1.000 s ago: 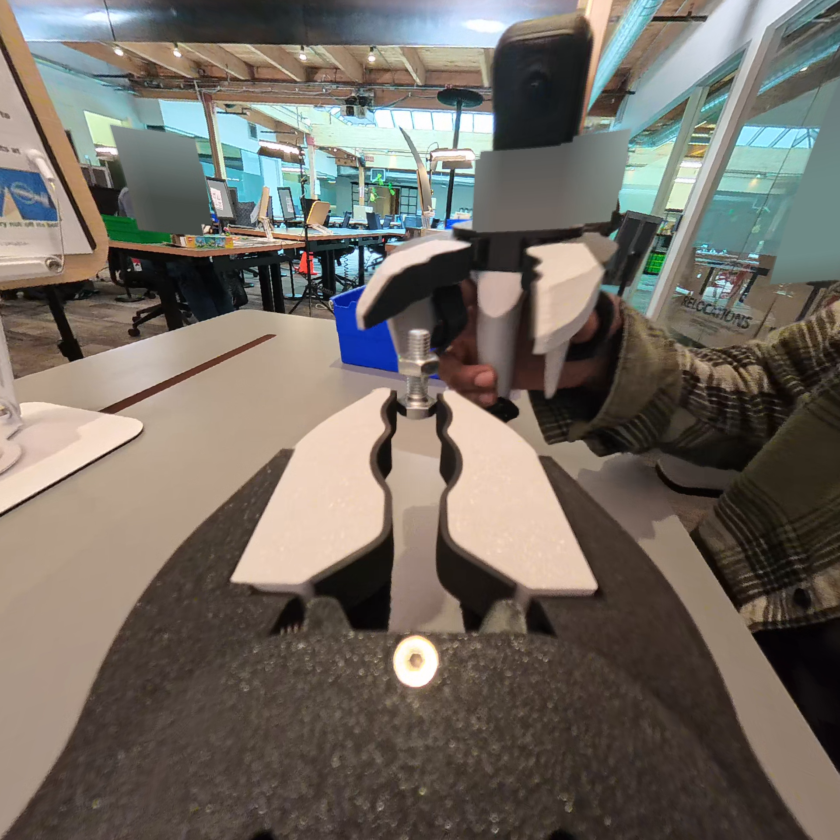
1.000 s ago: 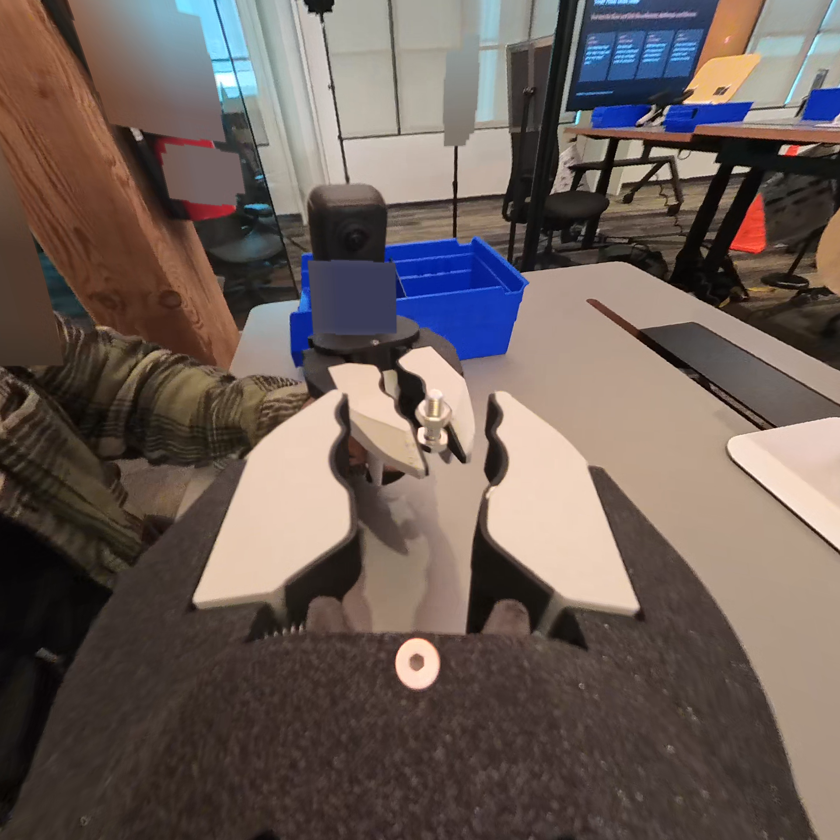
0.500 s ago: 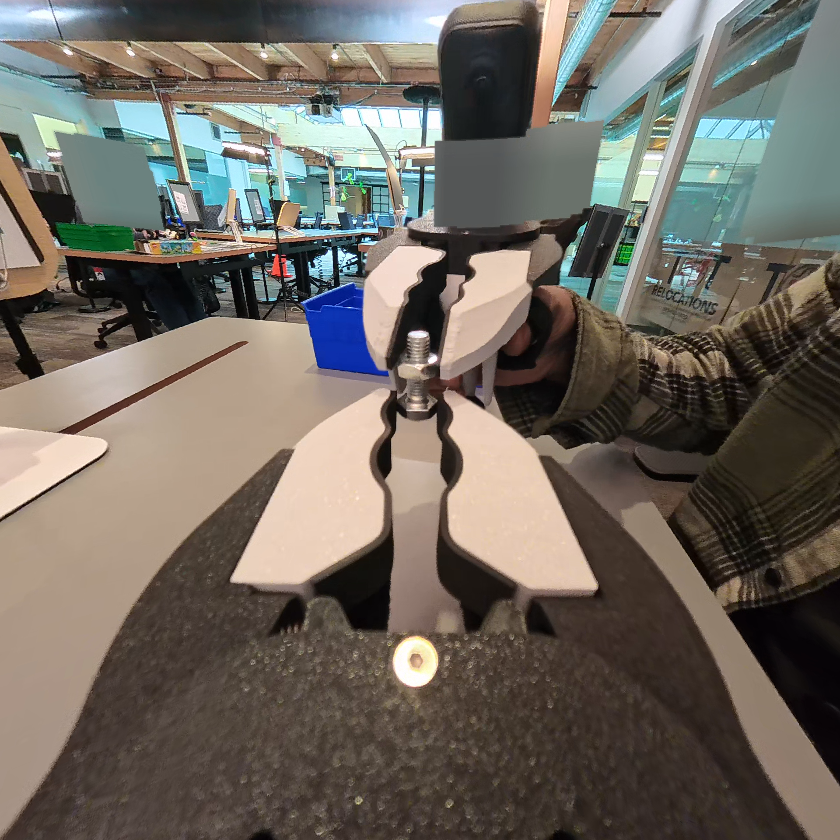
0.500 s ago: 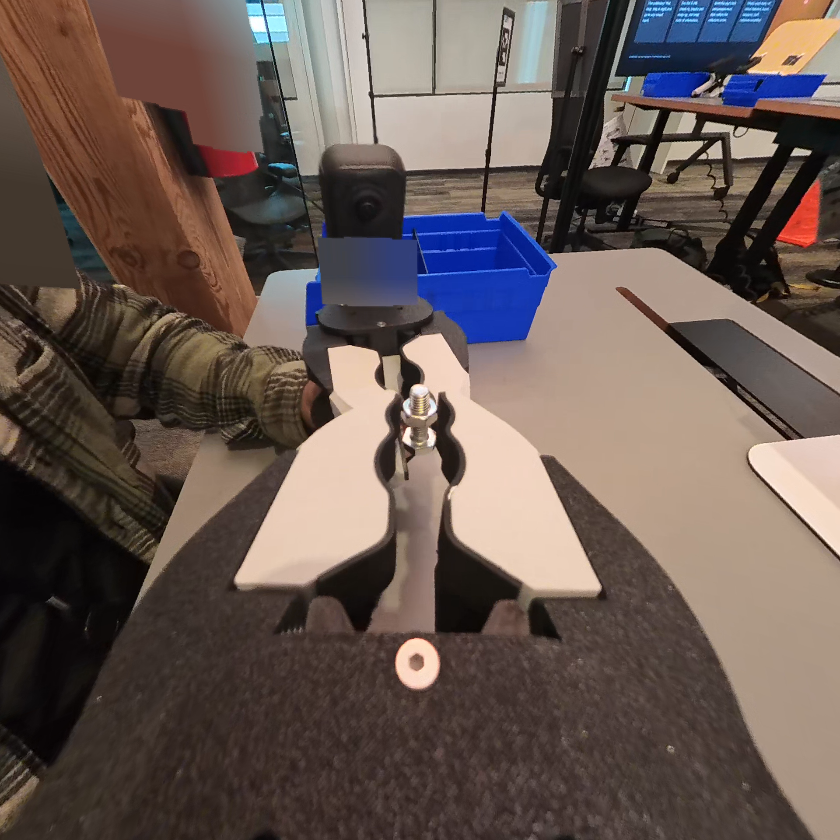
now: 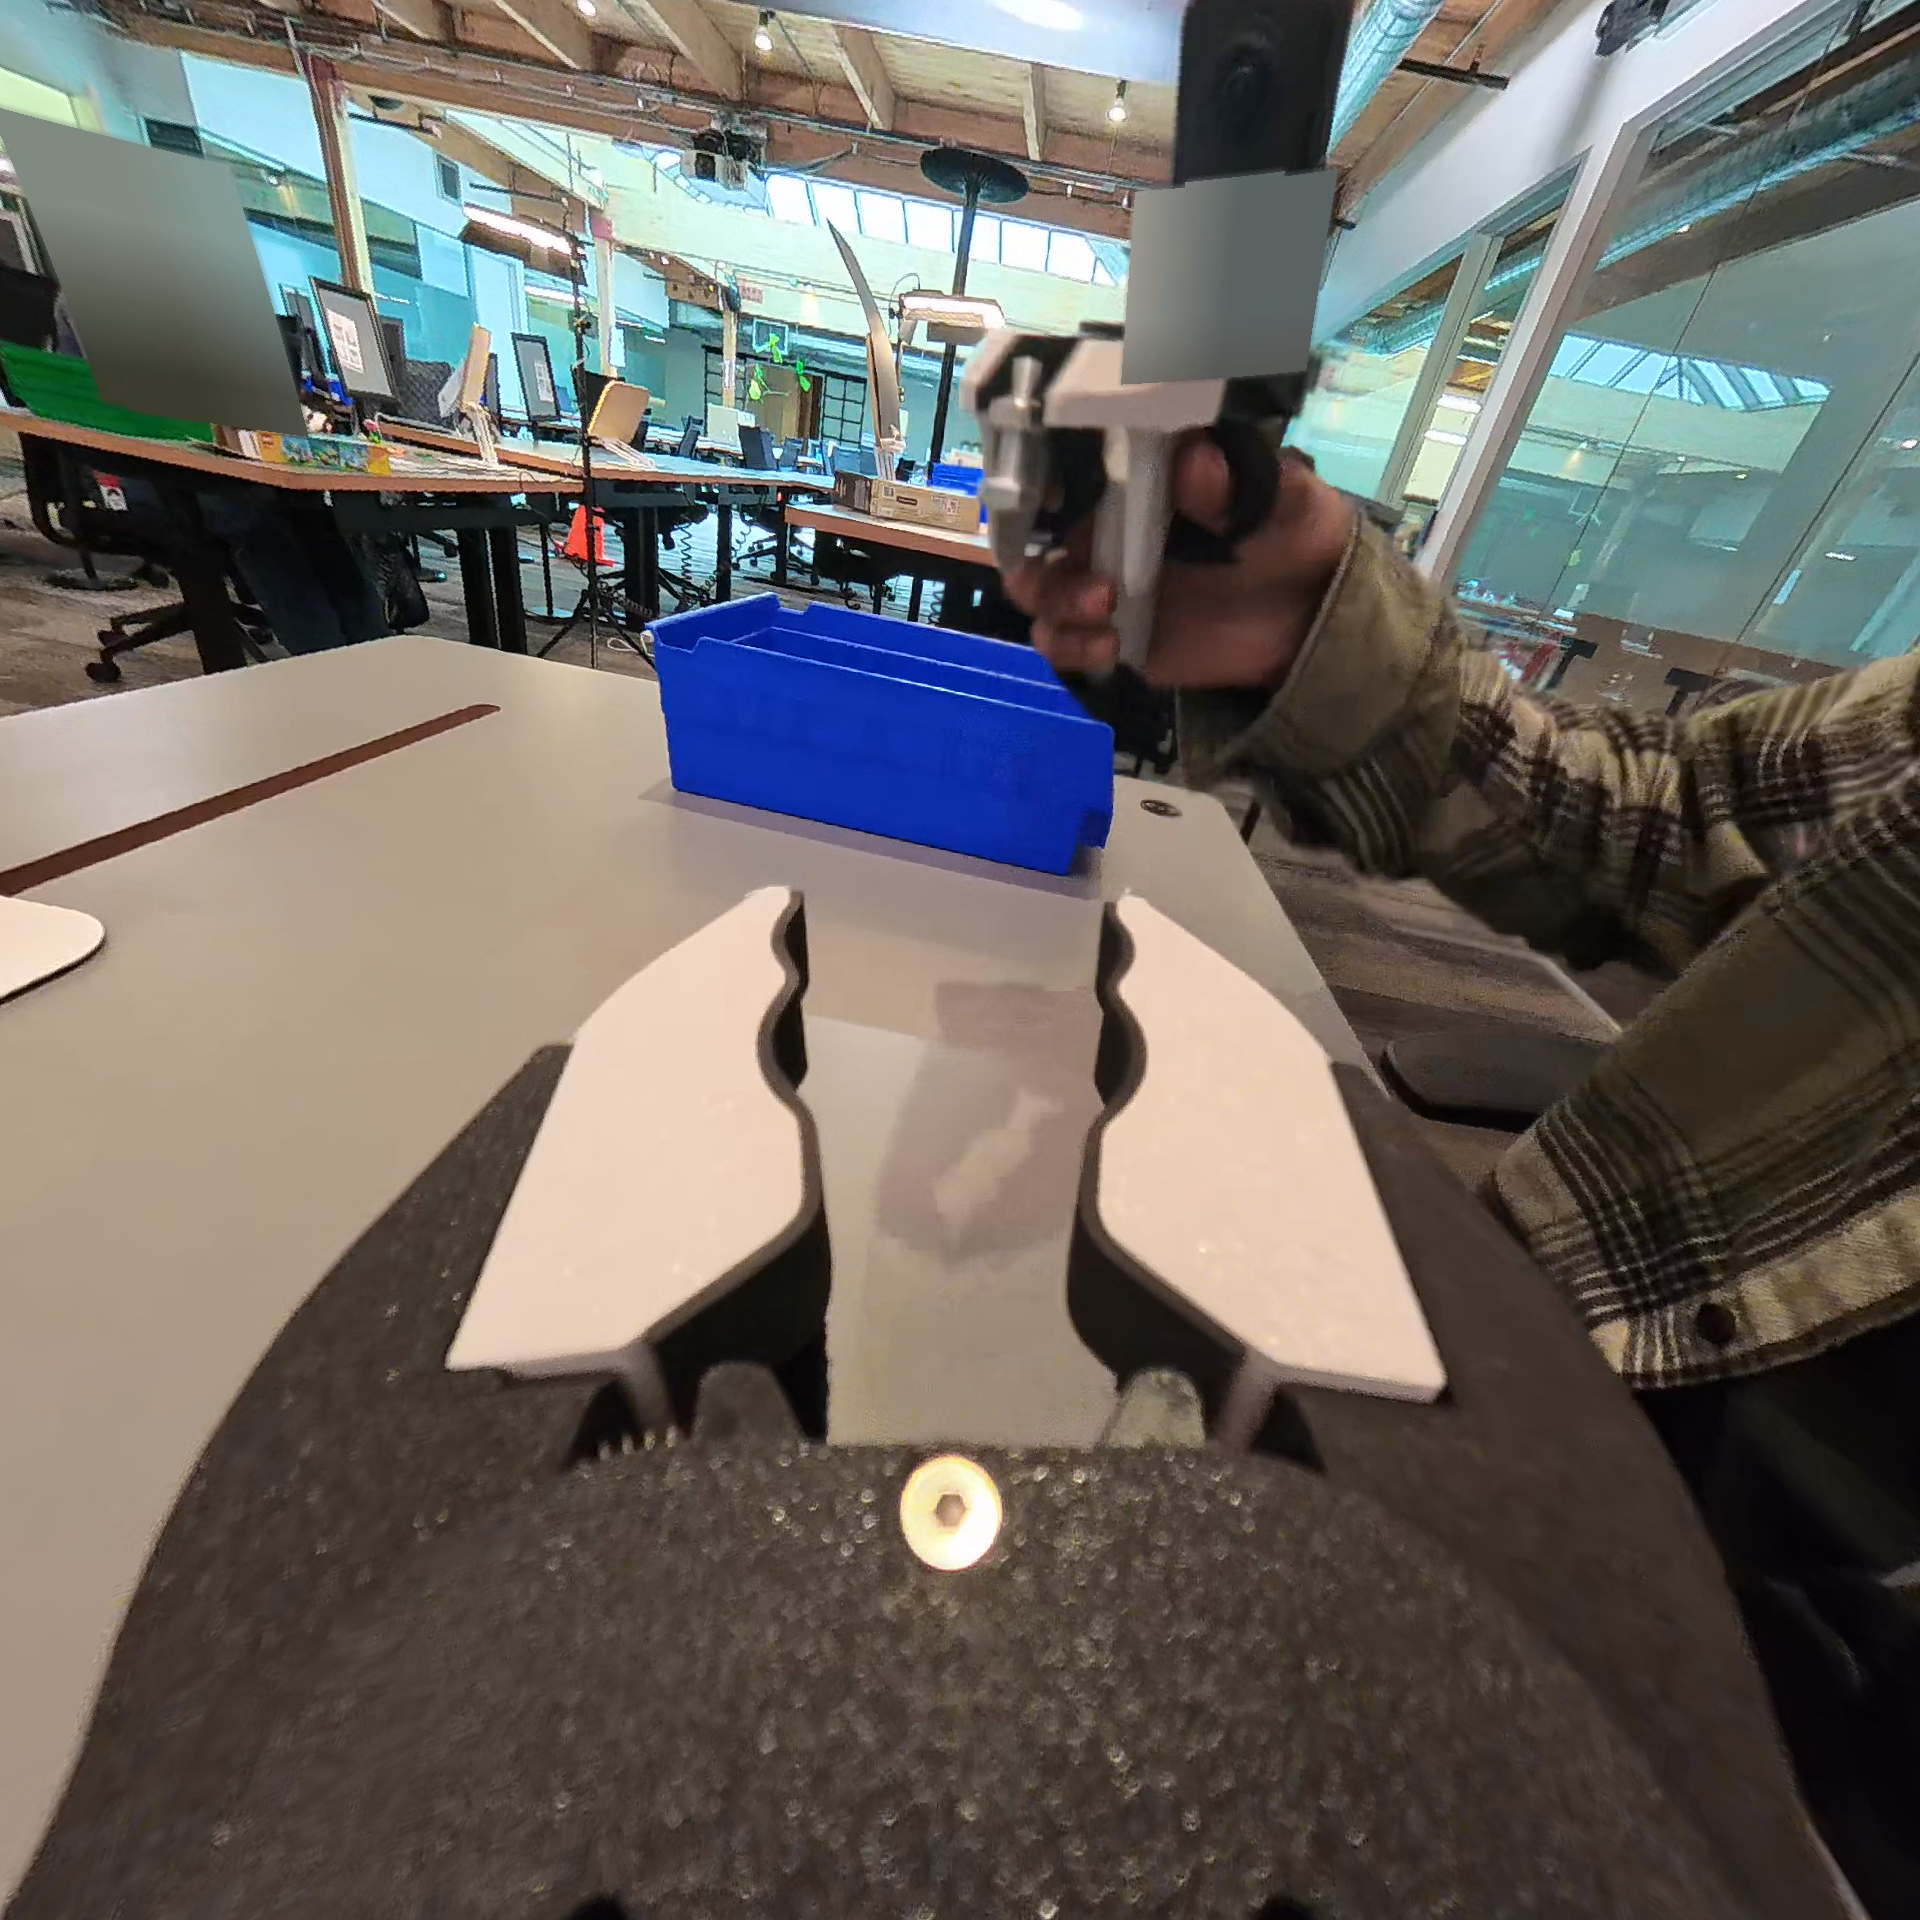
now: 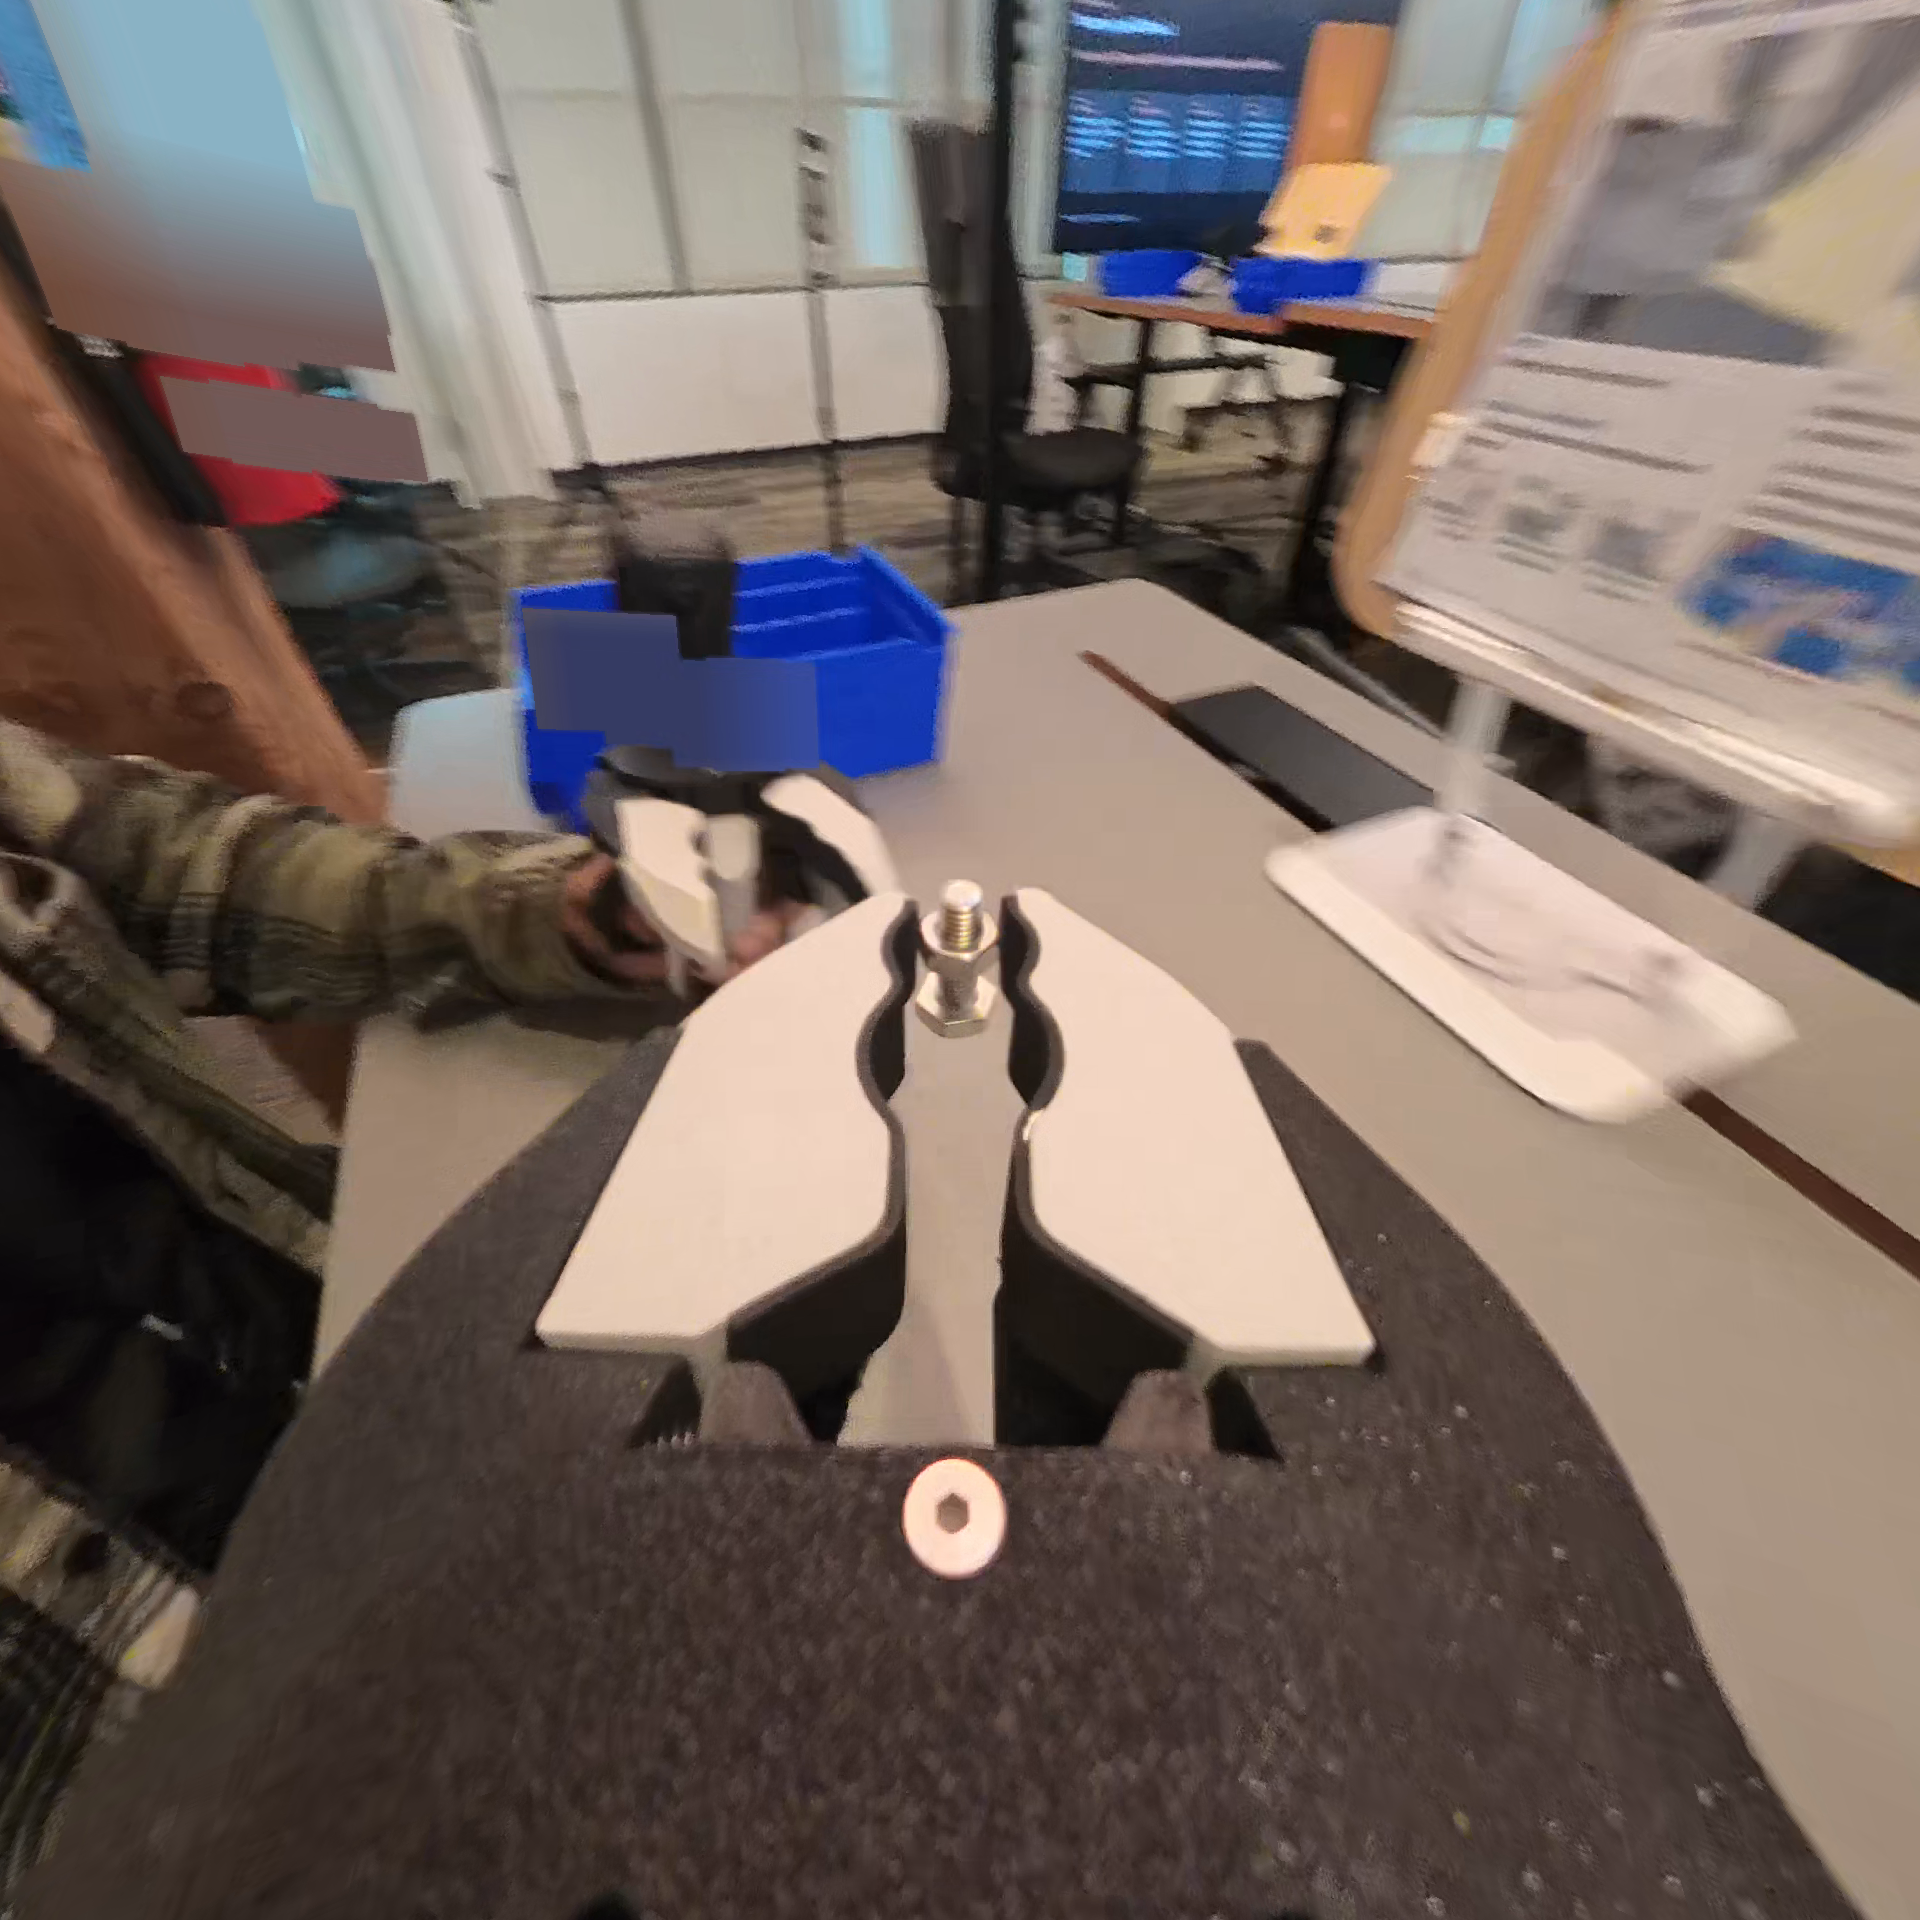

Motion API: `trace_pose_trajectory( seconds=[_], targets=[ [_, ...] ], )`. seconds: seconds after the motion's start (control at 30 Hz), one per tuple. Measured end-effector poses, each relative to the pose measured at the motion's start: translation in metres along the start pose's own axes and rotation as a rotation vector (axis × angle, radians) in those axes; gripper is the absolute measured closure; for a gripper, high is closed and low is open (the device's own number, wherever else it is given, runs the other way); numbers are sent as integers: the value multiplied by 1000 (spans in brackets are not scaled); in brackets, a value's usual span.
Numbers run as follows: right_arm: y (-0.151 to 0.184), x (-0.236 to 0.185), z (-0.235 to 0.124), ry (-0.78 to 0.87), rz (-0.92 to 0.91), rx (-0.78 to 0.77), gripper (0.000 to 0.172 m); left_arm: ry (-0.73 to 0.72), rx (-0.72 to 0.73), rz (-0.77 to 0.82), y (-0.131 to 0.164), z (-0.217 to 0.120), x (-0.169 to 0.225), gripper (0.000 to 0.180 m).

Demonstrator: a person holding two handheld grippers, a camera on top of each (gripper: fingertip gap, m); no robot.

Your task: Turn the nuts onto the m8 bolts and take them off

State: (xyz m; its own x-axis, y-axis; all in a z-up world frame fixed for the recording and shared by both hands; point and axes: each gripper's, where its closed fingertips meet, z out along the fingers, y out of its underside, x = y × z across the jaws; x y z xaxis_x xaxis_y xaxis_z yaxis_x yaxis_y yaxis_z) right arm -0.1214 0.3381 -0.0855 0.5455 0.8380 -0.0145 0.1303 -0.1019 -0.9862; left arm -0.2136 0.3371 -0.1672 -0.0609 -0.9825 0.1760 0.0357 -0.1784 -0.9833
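My right gripper (image 6: 958, 940) is shut on a silver nut (image 6: 958, 938) threaded on a silver M8 bolt (image 6: 954, 1006). The pads press the nut's sides. The threaded end points up and the hex head hangs below the nut. In the left wrist view the right gripper (image 5: 1039, 416) is raised above the blue bin (image 5: 883, 748), with the bolt (image 5: 1010, 457) upright in it. My left gripper (image 5: 951, 935) is open and empty, low over the grey table (image 5: 364, 935). It also shows in the right wrist view (image 6: 758, 862), behind and left of the bolt.
The blue bin (image 6: 883, 675) stands at the table's far corner. A white stand base (image 6: 1507, 987) with a sign board (image 6: 1662, 416) is on the right, and a black pad (image 6: 1299, 748) lies beyond it. A person's plaid sleeve (image 5: 1558, 831) reaches in from the right. My hands' fingertips stand some 12 cm from each other.
My left gripper has opened, let go of the bolt and drawn back. My right gripper, which shut on the nut half a second ago, has carried bolt and nut up and away.
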Motion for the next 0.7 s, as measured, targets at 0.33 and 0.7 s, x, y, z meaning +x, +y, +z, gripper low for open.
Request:
trace_pose_trajectory(
  seconds=[0.33, 0.7],
  targets=[
    [149, 152, -254, 675, 289, -585, 157, -18, -39, 37, 3, 1, -2, 129],
    [249, 157, -279, 732, 503, -958, 156, -76, -81, 12, -4, -6, 1, 134]
  ],
)
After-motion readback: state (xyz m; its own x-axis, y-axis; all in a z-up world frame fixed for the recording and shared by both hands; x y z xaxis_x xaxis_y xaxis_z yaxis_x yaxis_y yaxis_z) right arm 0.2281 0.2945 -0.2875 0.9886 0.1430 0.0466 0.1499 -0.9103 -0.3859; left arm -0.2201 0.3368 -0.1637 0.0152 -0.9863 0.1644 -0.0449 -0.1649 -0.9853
